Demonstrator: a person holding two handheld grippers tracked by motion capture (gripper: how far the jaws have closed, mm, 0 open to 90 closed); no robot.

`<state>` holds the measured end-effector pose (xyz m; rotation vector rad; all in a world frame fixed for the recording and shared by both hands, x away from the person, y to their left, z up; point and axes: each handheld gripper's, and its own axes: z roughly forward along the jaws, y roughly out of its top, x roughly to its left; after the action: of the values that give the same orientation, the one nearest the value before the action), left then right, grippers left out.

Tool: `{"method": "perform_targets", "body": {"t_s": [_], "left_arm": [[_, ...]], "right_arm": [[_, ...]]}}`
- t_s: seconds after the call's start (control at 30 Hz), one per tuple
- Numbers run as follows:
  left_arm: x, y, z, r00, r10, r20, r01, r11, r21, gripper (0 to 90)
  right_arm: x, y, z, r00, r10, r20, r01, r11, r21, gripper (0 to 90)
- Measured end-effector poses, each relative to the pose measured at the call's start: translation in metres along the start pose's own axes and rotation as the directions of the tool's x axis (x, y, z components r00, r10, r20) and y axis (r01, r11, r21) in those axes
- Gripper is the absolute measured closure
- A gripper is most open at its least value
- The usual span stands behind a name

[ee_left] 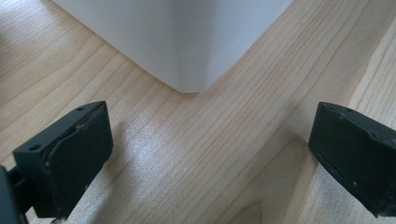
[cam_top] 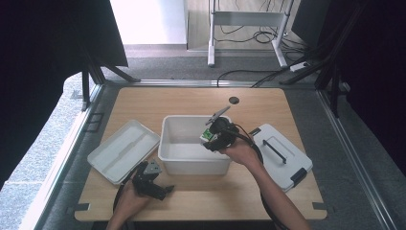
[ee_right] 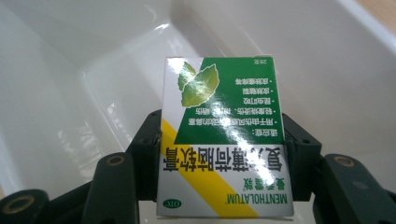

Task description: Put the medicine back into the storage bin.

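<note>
Your right gripper (cam_top: 214, 139) is clamped on the Mentholatum box (ee_right: 224, 140), held over the right side of the open white bin (cam_top: 167, 143). Pickup done; drop-in looks left. Left gripper (cam_top: 165, 190) rests near the bin's near-left corner, jaws wide, nothing between. Count: one box, one bin, one tray lid (cam_top: 122, 149) left, one lidded box (cam_top: 282, 155) right.

Count, high view: 1 bench (cam_top: 191, 98). 1 open white bin (cam_top: 168, 139) at centre. 1 flat white lid (cam_top: 122, 149), left of it. 1 closed white box with black latches (cam_top: 282, 155), right. 1 green-white-yellow carton (ee_right: 224, 140) over the bin. 2 tongs: left tongs (cam_top: 165, 190) near edge, right tongs (cam_top: 208, 142) at the carton. 2 hands.
</note>
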<state>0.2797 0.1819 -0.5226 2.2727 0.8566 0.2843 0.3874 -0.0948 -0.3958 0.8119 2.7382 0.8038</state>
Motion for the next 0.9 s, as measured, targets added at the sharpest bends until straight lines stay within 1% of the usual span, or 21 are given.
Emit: {"method": "perform_targets", "body": {"t_s": [0.07, 0.1, 0.13, 0.27, 0.4, 0.47, 0.53, 0.63, 0.7, 0.77, 0.83, 0.9], "left_arm": [[0.000, 0.000, 0.000, 1.0000, 0.000, 0.000, 0.000, 1.0000, 0.000, 0.0], [0.000, 0.000, 0.000, 1.0000, 0.000, 0.000, 0.000, 1.0000, 0.000, 0.0], [0.000, 0.000, 0.000, 1.0000, 0.000, 0.000, 0.000, 1.0000, 0.001, 0.0], [0.000, 0.000, 0.000, 1.0000, -0.002, 0.000, 0.002, 1.0000, 0.000, 0.1], [0.000, 0.000, 0.000, 1.0000, -0.002, 0.000, 0.002, 1.0000, 0.000, 0.1], [0.000, 0.000, 0.000, 1.0000, -0.004, -0.001, 0.004, 1.0000, 0.001, 0.0], [0.000, 0.000, 0.000, 1.0000, -0.006, -0.003, 0.006, 1.0000, 0.003, 0.0], [0.000, 0.000, 0.000, 0.9999, -0.011, -0.008, 0.011, 0.9999, 0.002, 0.0], [0.000, 0.000, 0.000, 0.9999, -0.013, -0.008, 0.013, 0.9999, 0.004, 0.0], [0.000, 0.000, 0.000, 0.9998, -0.015, -0.010, 0.015, 0.9999, 0.003, 0.0], [0.000, 0.000, 0.000, 0.9998, -0.017, -0.012, 0.017, 0.9999, 0.002, 0.0], [0.000, 0.000, -0.001, 0.9996, -0.022, -0.015, 0.022, 0.9997, 0.003, 0.0]], "right_arm": [[0.001, 0.002, 0.003, 1.0000, -0.001, -0.005, 0.001, 1.000, 0.016, 42.0], [0.001, 0.003, 0.003, 0.9999, 0.008, -0.009, -0.008, 1.000, 0.010, 39.4], [0.000, 0.004, 0.002, 0.9997, 0.020, -0.012, -0.020, 1.000, -0.002, 39.2], [0.000, 0.007, -0.005, 0.9999, 0.016, -0.001, -0.016, 0.999, -0.036, 38.3], [0.001, 0.003, -0.016, 0.9999, 0.015, -0.002, -0.015, 0.997, -0.076, 34.7], [0.002, -0.001, -0.022, 0.9998, 0.019, -0.001, -0.019, 0.995, -0.101, 31.0], [0.002, -0.005, -0.027, 0.9999, 0.017, -0.005, -0.017, 0.993, -0.114, 27.0], [0.004, -0.013, -0.036, 0.9999, 0.010, 0.001, -0.010, 0.991, -0.130, 17.7], [0.006, -0.018, -0.042, 0.9998, 0.018, 0.007, -0.017, 0.990, -0.141, 12.7], [0.007, -0.025, -0.047, 0.9997, 0.019, 0.014, -0.017, 0.988, -0.153, 11.6], [0.007, -0.032, -0.053, 0.9996, 0.024, 0.016, -0.021, 0.986, -0.163, 6.9], [0.008, -0.040, -0.058, 0.9995, 0.026, 0.016, -0.023, 0.984, -0.175, 5.3]]}}
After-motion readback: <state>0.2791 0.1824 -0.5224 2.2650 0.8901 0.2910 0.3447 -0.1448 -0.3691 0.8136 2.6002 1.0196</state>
